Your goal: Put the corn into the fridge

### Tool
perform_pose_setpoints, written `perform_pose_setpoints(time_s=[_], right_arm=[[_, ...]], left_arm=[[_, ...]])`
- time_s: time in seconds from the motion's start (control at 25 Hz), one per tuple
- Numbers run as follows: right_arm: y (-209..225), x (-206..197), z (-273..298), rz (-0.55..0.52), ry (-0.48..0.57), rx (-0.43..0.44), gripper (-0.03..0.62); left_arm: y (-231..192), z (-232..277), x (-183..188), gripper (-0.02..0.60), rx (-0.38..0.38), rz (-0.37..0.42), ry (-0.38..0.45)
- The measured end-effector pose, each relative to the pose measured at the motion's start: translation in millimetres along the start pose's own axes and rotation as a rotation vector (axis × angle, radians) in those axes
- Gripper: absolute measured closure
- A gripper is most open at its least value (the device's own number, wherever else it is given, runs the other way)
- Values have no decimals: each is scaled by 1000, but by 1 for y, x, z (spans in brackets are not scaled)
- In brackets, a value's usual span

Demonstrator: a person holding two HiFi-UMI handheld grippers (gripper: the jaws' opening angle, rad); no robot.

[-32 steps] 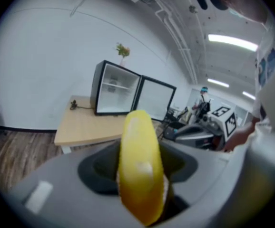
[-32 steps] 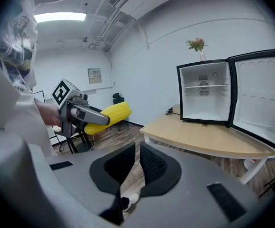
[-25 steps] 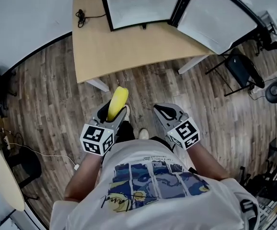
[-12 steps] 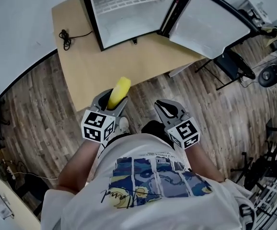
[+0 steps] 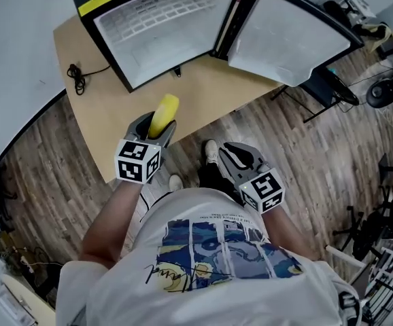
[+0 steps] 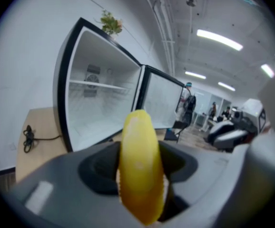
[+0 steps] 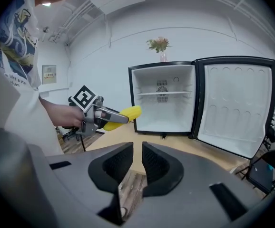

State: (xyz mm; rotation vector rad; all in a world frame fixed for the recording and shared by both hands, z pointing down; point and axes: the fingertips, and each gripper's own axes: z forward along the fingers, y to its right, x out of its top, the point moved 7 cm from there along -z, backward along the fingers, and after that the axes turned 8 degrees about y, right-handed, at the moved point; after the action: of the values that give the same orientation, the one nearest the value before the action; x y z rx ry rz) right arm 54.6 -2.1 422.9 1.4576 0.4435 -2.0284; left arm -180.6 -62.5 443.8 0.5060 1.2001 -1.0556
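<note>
A yellow corn cob [image 5: 163, 114] sticks out forward from my left gripper [image 5: 157, 124], which is shut on it over the near edge of the wooden table [image 5: 115, 107]. In the left gripper view the corn [image 6: 140, 165] stands between the jaws and points toward the open fridge [image 6: 99, 103]. The small black fridge [image 5: 169, 26] stands on the table, its white inside empty and its door [image 5: 285, 36] swung wide to the right. My right gripper [image 5: 229, 156] hangs over the floor, right of the left one. Its jaws are opening, with a narrow gap and nothing between them [image 7: 137, 160].
A black cable [image 5: 76, 80] lies on the table left of the fridge. A small plant [image 7: 159, 44] stands on top of the fridge. A black chair [image 5: 332, 90] sits under the open door, with more gear at the far right. Wood floor lies below.
The table and fridge have drawn nearer in the head view. My left gripper has carried the corn forward, from over the floor to over the table's edge. The right gripper followed.
</note>
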Motion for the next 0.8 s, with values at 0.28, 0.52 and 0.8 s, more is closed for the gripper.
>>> perform_pose_setpoints(time_s=[0.28, 0.52, 0.8], right_arm=[[75, 16, 17, -1, 29, 27, 546], [138, 36, 29, -15, 46, 60, 548], [194, 32, 22, 22, 40, 34, 549]], left_arm=[[-24, 75, 27, 336, 91, 32, -15], [-51, 142, 51, 336, 170, 44, -39], [-77, 207, 62, 336, 227, 47, -78]])
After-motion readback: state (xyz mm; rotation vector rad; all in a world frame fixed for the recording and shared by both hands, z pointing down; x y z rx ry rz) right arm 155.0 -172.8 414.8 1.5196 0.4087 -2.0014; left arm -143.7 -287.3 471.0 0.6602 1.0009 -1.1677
